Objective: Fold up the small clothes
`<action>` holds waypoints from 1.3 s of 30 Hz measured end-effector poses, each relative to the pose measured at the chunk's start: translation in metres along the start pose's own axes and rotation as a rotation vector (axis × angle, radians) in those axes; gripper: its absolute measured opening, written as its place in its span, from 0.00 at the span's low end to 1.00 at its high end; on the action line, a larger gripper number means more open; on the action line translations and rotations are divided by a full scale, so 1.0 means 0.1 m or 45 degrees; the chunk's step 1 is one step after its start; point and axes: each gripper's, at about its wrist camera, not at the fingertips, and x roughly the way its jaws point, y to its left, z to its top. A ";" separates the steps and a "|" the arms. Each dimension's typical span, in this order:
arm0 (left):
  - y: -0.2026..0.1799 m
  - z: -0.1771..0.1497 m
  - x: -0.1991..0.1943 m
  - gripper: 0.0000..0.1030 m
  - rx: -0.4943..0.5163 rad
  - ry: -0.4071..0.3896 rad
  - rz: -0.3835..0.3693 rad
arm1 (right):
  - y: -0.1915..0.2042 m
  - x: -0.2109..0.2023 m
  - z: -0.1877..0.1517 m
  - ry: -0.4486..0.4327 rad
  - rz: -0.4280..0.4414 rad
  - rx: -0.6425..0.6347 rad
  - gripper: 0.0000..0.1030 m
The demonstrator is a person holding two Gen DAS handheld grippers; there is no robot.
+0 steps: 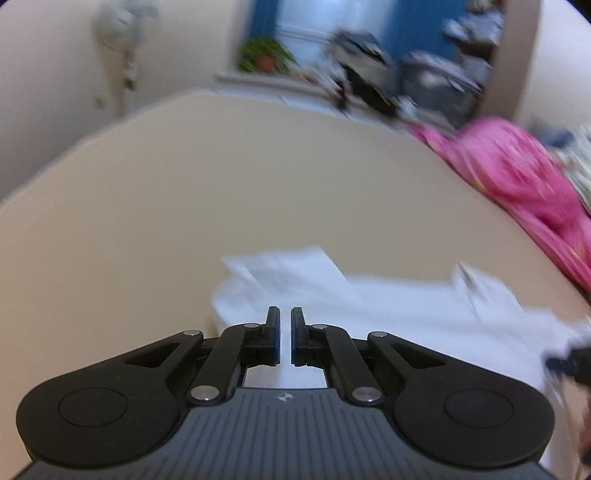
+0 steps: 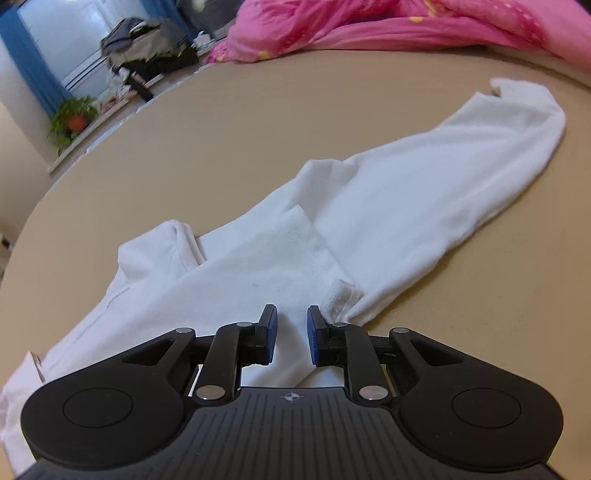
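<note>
A white long-sleeved garment (image 2: 406, 192) lies spread on a beige surface (image 2: 221, 129), one sleeve stretching to the far right. My right gripper (image 2: 291, 314) is low over its near edge, beside a small clear tag. The jaws stand apart with a ridge of the white fabric between them, and the pads do not press it. In the blurred left wrist view the same garment (image 1: 406, 314) lies ahead and to the right. My left gripper (image 1: 285, 314) is closed to a thin slit, and white cloth fills that slit.
A pink quilt (image 2: 369, 26) is heaped along the far right side of the surface, also visible as the pink quilt (image 1: 517, 177). Beyond the far edge are a potted plant (image 2: 72, 118), a pile of dark clothes (image 2: 147, 48) and a standing fan (image 1: 122, 26).
</note>
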 end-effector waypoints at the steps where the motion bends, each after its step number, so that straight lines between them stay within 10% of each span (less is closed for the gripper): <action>1: -0.03 -0.09 0.07 0.07 0.015 0.081 -0.014 | -0.01 -0.04 0.01 -0.008 0.008 0.015 0.18; 4: -0.02 -0.30 0.33 0.07 0.080 0.303 0.108 | -0.11 -0.11 0.10 -0.046 0.023 0.054 0.18; 9: -0.08 -0.19 -0.14 0.11 0.162 0.228 0.141 | -0.62 -0.20 0.46 -0.178 -0.019 0.171 0.21; 16: 0.02 -0.64 -1.05 0.44 0.336 -0.029 0.121 | -1.79 -0.19 0.89 -0.410 -0.150 0.297 0.22; 23: 0.10 -0.54 -0.83 0.44 0.251 -0.069 0.172 | -2.76 0.08 0.99 -0.500 -0.200 0.397 0.30; 33: 0.33 -0.49 -0.67 0.44 0.115 -0.027 0.243 | -2.96 0.37 1.19 -0.546 -0.105 0.486 0.32; 36: 0.38 -0.47 -0.70 0.44 0.077 -0.025 0.235 | -2.98 0.38 1.20 -0.550 -0.109 0.519 0.05; 39: 0.40 -0.46 -0.74 0.44 0.073 -0.029 0.231 | -2.77 0.25 1.25 -0.610 -0.183 0.448 0.03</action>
